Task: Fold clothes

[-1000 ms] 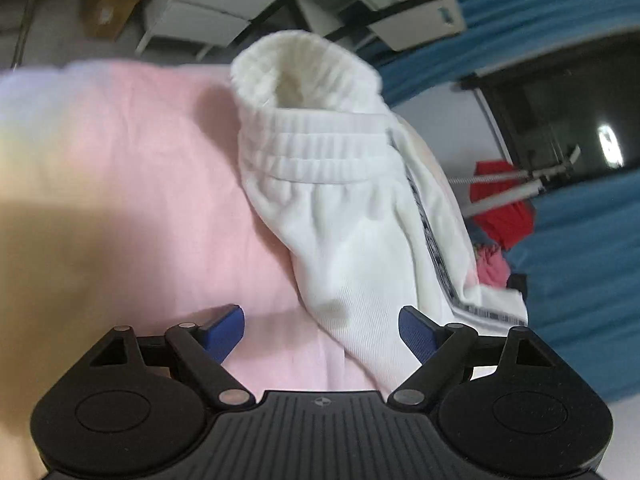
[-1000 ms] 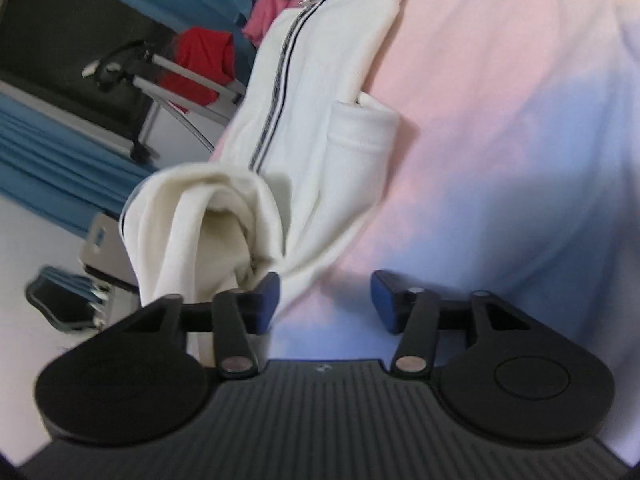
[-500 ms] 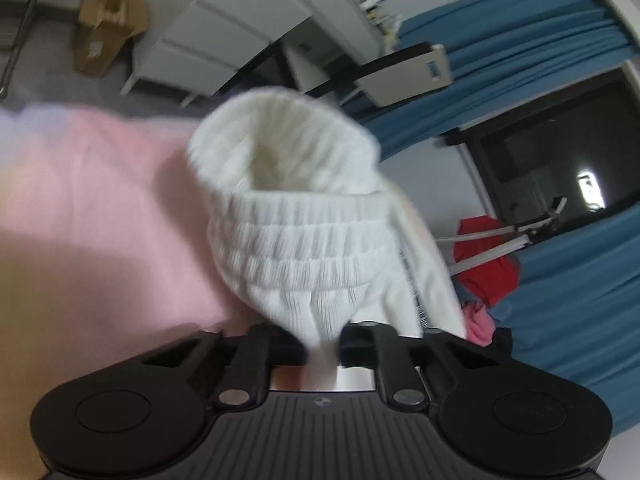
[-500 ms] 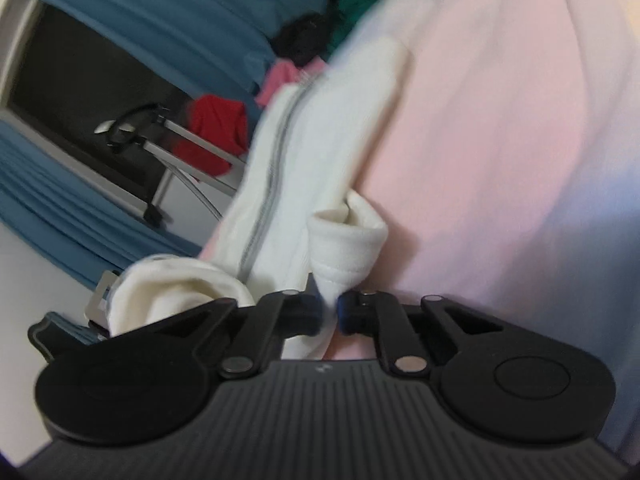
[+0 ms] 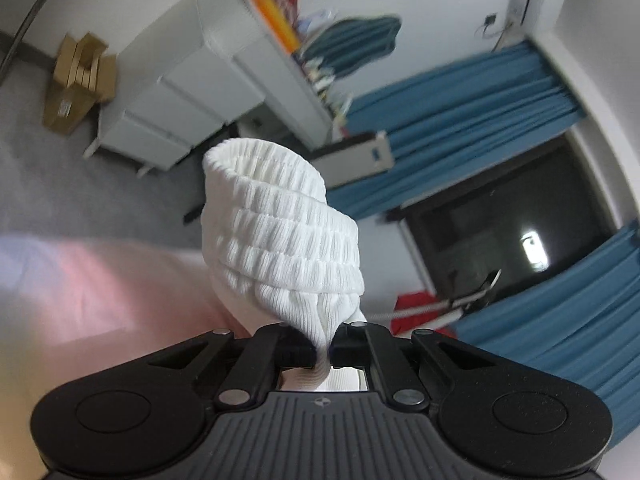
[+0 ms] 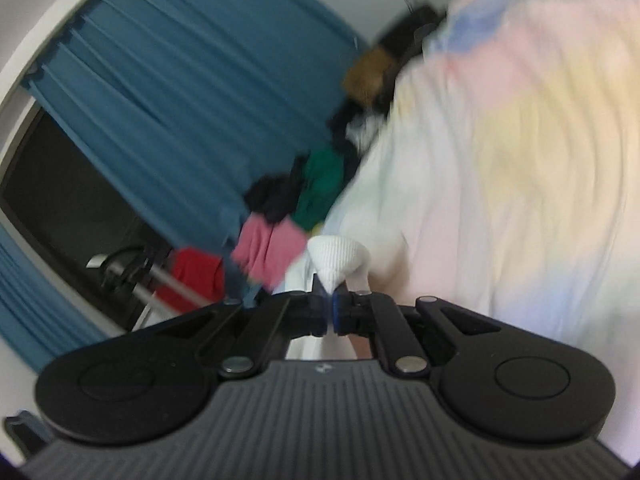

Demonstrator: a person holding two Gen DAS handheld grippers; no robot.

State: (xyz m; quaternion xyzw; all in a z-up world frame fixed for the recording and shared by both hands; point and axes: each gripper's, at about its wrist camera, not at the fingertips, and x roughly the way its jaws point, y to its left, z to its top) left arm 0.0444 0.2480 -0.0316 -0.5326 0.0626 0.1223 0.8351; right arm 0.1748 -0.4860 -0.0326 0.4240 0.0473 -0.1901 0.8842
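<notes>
Lifting white ribbed trousers (image 5: 288,256) off the pastel bedsheet (image 5: 100,280): left hand-held gripper (image 5: 322,350) clamped on the elastic waistband, right hand-held gripper (image 6: 329,312) pinching a white cuff (image 6: 335,258). Raise both evenly, keep the fabric taut, then lay it flat for the fold.

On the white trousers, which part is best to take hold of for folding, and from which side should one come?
The ribbed waistband of the white trousers: it is thick, banded and keeps its shape. Come level from its near edge, as the left tool does, shut on a bunched pinch below the bands. The right tool pinches a small cuff-like end.
</notes>
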